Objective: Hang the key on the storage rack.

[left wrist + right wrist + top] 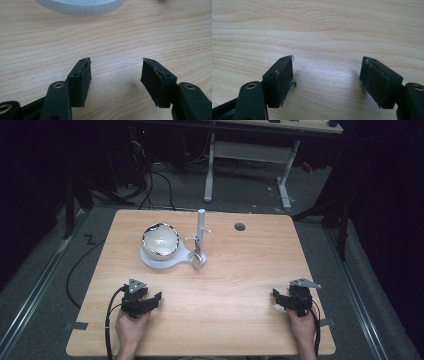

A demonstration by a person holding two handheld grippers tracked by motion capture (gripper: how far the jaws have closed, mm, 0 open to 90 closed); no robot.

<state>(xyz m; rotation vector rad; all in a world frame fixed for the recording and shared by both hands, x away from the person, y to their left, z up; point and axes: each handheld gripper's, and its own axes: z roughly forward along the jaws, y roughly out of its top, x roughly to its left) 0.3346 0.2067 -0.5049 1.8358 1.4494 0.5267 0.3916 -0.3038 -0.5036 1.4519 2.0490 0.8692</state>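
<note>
Wood table, pale grain, takes up the middle of the high view; dark floor and cables lie beyond its far edge. A small dark round hole sits near the table's upper edge, right of centre.

Left of centre, toward the far edge: a white base carrying a shiny bowl with a dark rim, tilted toward the camera. Bowl's contents are hard to make out. On the base's right end stands a white post with short side pegs. A small metallic piece sits at the post's foot; its shape is too small to tell.

Left gripper rests at lower left of the high view, held in a hand whose forearm is cut off by the bottom edge. Its own view shows the jaws spread wide over bare wood, nothing between them; the ribbed edge of the base is cut off at the top of the frame.

Right gripper rests at lower right, well apart from the left. Its jaws stand wide over bare wood, with frayed pads.
</note>
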